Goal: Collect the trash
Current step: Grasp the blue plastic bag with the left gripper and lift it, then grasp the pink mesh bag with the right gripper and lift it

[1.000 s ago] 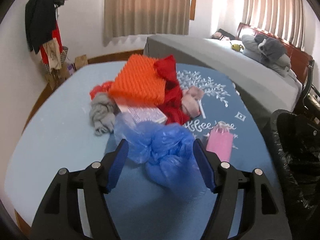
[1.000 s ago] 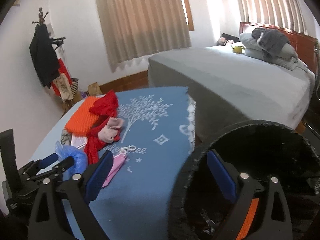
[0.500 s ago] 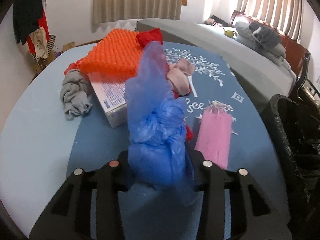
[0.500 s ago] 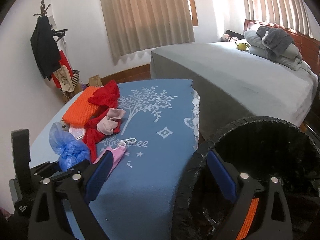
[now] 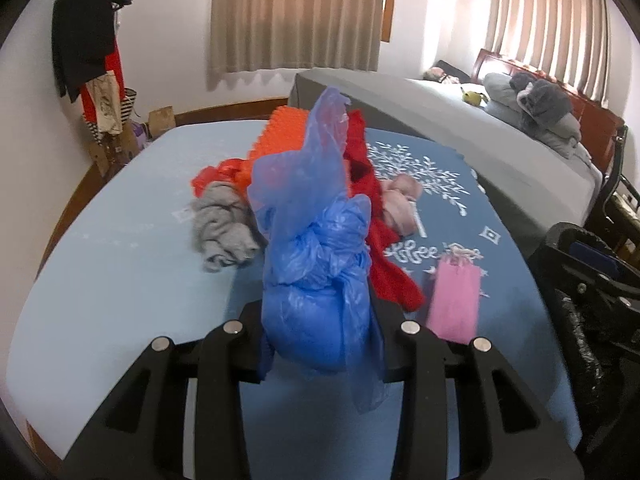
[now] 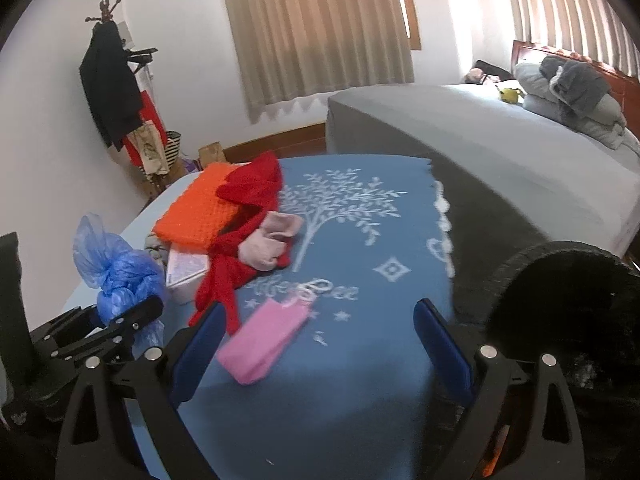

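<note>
My left gripper [image 5: 320,332] is shut on a crumpled blue plastic bag [image 5: 320,264] and holds it above the blue-covered table [image 5: 120,264]. The bag also shows at the left of the right wrist view [image 6: 120,272], clamped in the left gripper [image 6: 120,320]. My right gripper [image 6: 320,328] is open and empty over the table's near side, just behind a pink paper bag [image 6: 268,332], which also shows in the left wrist view [image 5: 456,300]. A black-lined trash bin [image 6: 568,304] stands at the right; it also shows in the left wrist view [image 5: 592,300].
On the table lie an orange knit piece [image 6: 200,208], a red scarf [image 6: 240,264], pink socks [image 6: 272,240], a grey sock [image 5: 220,224] and a white box [image 6: 184,272]. A grey bed [image 6: 500,152] stands behind. A coat rack [image 6: 112,92] is at the back left.
My left gripper has closed on the blue bag and lifted it off the table. My right gripper has swung left from over the bin to over the table.
</note>
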The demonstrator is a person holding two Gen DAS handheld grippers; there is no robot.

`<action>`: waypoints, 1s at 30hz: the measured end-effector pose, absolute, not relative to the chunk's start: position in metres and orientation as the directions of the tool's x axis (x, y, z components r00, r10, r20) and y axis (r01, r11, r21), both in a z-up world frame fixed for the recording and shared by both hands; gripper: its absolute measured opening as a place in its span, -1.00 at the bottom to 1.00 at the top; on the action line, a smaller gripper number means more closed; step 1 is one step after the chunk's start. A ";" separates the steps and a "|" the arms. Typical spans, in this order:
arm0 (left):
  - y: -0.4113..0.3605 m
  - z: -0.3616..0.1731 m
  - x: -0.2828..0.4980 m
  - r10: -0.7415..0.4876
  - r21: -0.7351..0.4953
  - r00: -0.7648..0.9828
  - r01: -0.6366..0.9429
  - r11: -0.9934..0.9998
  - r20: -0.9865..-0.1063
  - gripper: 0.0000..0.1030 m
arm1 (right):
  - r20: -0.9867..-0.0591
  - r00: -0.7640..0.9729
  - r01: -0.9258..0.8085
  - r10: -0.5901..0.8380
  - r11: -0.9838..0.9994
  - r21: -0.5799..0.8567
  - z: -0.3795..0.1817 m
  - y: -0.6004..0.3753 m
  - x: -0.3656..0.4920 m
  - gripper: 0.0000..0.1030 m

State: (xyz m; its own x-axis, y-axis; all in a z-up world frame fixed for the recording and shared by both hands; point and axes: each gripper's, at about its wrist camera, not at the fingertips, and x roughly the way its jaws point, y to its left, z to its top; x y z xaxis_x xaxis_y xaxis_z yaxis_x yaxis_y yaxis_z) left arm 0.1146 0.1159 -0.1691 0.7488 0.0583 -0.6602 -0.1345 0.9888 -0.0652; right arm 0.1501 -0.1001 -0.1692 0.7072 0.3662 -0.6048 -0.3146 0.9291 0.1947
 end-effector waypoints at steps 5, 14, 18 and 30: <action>0.131 -0.169 0.112 0.088 -0.050 0.749 -0.160 0.986 -0.656 -0.31 | -0.626 0.687 -0.307 0.369 0.928 0.210 -0.181 -0.079 0.163 0.66; 0.145 -0.170 0.112 0.117 -0.032 0.747 -0.182 0.983 -0.655 -0.31 | -0.712 0.602 -0.314 0.361 0.927 0.205 -0.217 -0.054 0.177 0.21; 0.148 -0.172 0.113 0.114 -0.039 0.744 -0.185 0.982 -0.659 -0.31 | -0.725 0.568 -0.340 0.390 0.913 0.225 -0.221 -0.050 0.179 -0.25; 0.136 -0.164 0.112 0.097 -0.044 0.758 -0.164 0.986 -0.645 -0.31 | -0.684 0.578 -0.383 0.445 0.888 0.254 -0.199 -0.055 0.173 -0.72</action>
